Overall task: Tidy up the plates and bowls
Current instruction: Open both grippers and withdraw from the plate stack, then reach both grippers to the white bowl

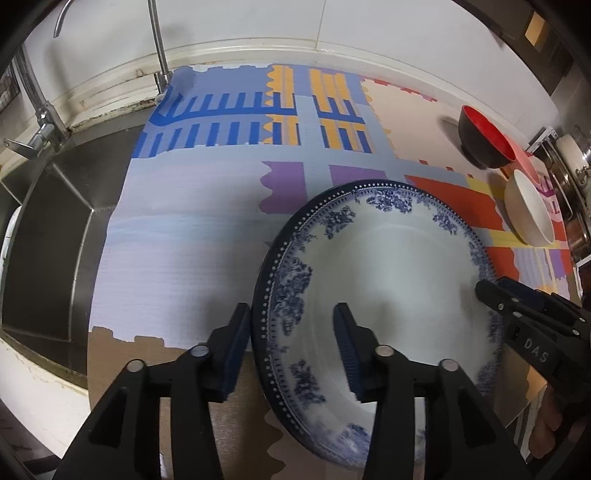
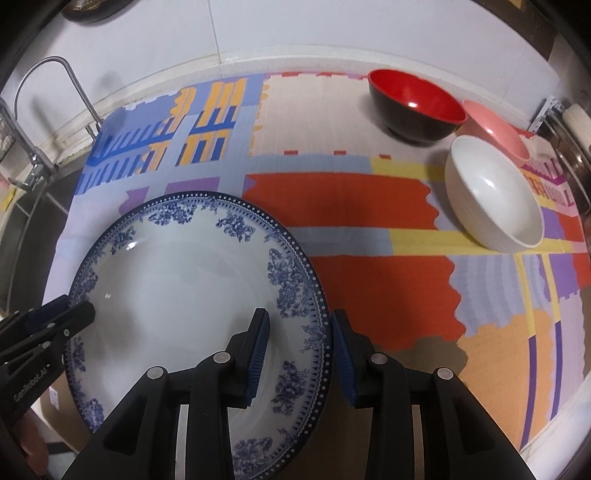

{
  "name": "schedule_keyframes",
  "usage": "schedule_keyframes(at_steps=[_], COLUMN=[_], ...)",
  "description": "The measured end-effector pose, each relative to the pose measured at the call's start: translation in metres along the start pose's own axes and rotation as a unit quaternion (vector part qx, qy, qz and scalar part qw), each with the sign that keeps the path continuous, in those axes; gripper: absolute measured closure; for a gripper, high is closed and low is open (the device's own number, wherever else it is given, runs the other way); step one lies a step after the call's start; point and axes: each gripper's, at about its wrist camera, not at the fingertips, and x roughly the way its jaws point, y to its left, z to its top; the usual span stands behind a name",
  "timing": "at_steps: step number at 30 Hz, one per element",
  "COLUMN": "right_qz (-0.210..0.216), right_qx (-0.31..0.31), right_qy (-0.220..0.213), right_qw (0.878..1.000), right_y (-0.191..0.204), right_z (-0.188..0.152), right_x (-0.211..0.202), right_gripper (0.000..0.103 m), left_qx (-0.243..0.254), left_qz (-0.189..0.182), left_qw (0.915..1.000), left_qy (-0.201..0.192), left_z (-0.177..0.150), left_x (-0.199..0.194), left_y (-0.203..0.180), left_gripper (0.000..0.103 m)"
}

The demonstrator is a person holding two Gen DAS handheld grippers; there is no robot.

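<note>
A large white plate with a blue floral rim (image 1: 388, 280) (image 2: 177, 288) is above the colourful mat. My left gripper (image 1: 291, 350) straddles its left rim, one finger outside and one inside, with a visible gap to the rim. My right gripper (image 2: 299, 354) straddles its right rim the same way, jaws apart. Each gripper shows in the other's view, the right one (image 1: 517, 306) and the left one (image 2: 55, 317). A black bowl with red inside (image 2: 417, 103), a pink bowl (image 2: 495, 125) and a white bowl (image 2: 491, 195) stand at the far right.
A steel sink (image 1: 48, 236) with a tap (image 1: 159, 40) lies left of the mat (image 1: 207, 229). A white tiled wall (image 2: 295, 29) runs along the back. Steel pots (image 1: 576, 162) stand at the far right edge.
</note>
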Motion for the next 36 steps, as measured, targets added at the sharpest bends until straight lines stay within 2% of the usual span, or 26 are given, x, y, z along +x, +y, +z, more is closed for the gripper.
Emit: schedule_keyframes(at_steps=[3,5,12,14,19,29,36], right_qz=[-0.003,0.001,-0.003,-0.003,0.003,-0.006,-0.024], right_qx=[-0.01,-0.009,-0.014,-0.016,-0.003,0.032,0.064], right_qy=[0.0,0.0,-0.023,-0.035,-0.054,-0.101,-0.129], right_qw=[1.0,1.0,1.0,0.999,0.999,0.994,0.989], right_y=[0.001,0.0,-0.006,-0.011,-0.03,-0.086,-0.139], right_z=[0.0,0.0,0.002,0.003,0.006,0.016,0.022], right_x=[0.001,0.0,-0.012,-0.017,-0.032,-0.06,-0.069], right_gripper=[0.065,0.057,0.048,0.046,0.045,0.033,0.033], left_qx=[0.001,0.002,0.021,0.03,0.052,0.087,0.123], left_qz=[-0.002,0.002,0.035,0.045,0.046,0.017,-0.01], left_qw=[1.0,1.0,0.9977,0.9961,0.9923,0.9855,0.9782], left_qy=[-0.002,-0.008,-0.053,-0.07,-0.103,-0.145,-0.167], left_z=[0.001,0.002,0.011,0.014,0.021,0.042,0.059], left_x=[-0.001,-0.003,-0.023,-0.031,-0.047,-0.061,-0.057], left_y=[-0.002,-0.003,-0.018,-0.026,-0.049,-0.113,-0.172], left_gripper=[0.051,0.045,0.03,0.022,0.015,0.011,0.012])
